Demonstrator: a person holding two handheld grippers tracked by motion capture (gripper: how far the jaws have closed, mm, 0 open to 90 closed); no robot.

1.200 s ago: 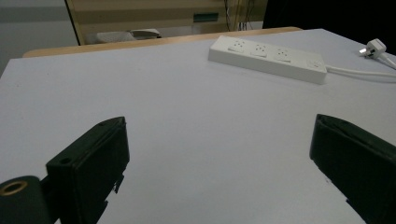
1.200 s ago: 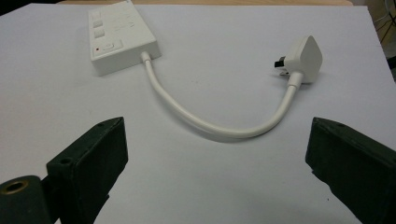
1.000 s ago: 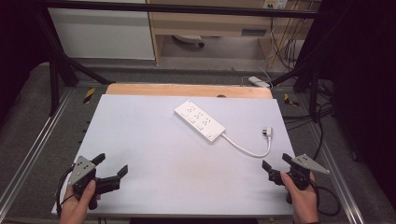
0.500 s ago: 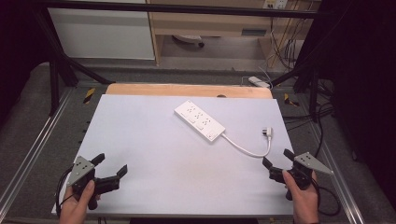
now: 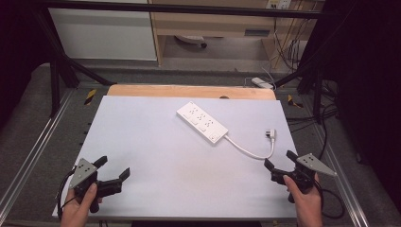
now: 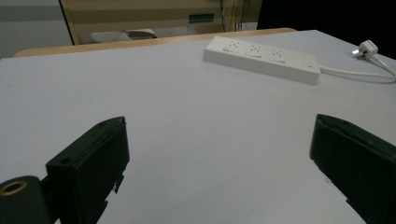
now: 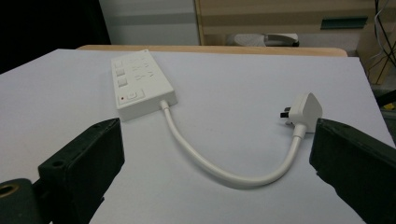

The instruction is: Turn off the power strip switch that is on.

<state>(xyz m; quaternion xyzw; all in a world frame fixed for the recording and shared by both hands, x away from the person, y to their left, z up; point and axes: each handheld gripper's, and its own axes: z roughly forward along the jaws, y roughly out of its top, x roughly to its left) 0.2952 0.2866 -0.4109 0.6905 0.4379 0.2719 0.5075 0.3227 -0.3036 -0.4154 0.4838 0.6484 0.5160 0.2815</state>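
Both hands are low at the near edge of the white tabletop (image 5: 156, 142), one at each corner. The left gripper (image 5: 112, 171) sits at the near left, held in the person's left hand (image 5: 78, 208), its fingers (image 6: 88, 161) spread wide apart with nothing but bare white surface between them. Over on the other side, the right gripper (image 5: 280, 163) is at the near right corner in the right hand (image 5: 305, 203), grey three-cornered plate on top, and its fingers (image 7: 81, 161) stand wide apart too, gripping nothing.

Out in the middle, towards the far side, lies a white power strip (image 5: 202, 121), flat on the tabletop and angled so one end points to the far left and the other to the near right. From that near-right end a white cord (image 5: 246, 150) runs out, curves in a loop towards the right gripper, then bends back up to a white plug (image 5: 270, 134) lying on the surface near the right edge.

In the right gripper view the cord (image 7: 224, 168) sweeps between the two fingers, with the plug (image 7: 303, 109) just beyond the right-hand one and the power strip (image 7: 140, 84) ahead on the left, a small red mark showing by its switch. In the left gripper view the power strip (image 6: 261, 58) lies well ahead, far off to the upper right, plug (image 6: 365, 48) beyond it. A wooden strip (image 5: 189, 91) runs along the tabletop's far side.
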